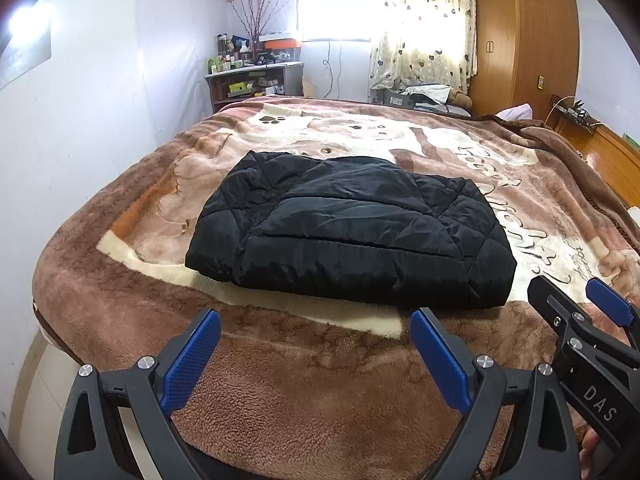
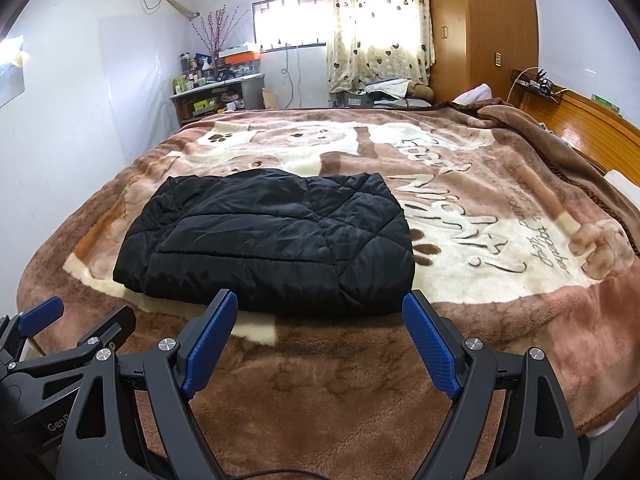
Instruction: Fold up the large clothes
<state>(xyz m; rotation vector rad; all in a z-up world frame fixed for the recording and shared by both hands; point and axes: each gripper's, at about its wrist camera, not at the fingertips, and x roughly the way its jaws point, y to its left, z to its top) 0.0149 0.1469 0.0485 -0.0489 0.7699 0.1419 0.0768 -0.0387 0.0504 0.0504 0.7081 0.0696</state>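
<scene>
I see the folded black jacket lying crosswise ahead of both grippers — nearer my right gripper, left gripper alongside; both gape empty over the bed.

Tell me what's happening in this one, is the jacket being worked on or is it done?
A person holds a two-finger claw in each hand over a bed. A black quilted jacket lies on the brown printed blanket folded into a compact rectangle, so the fold looks finished. The left claw and the right claw are both open and empty, hovering short of the jacket's near edge without touching it. Neither is gripping any fabric at this moment.
</scene>
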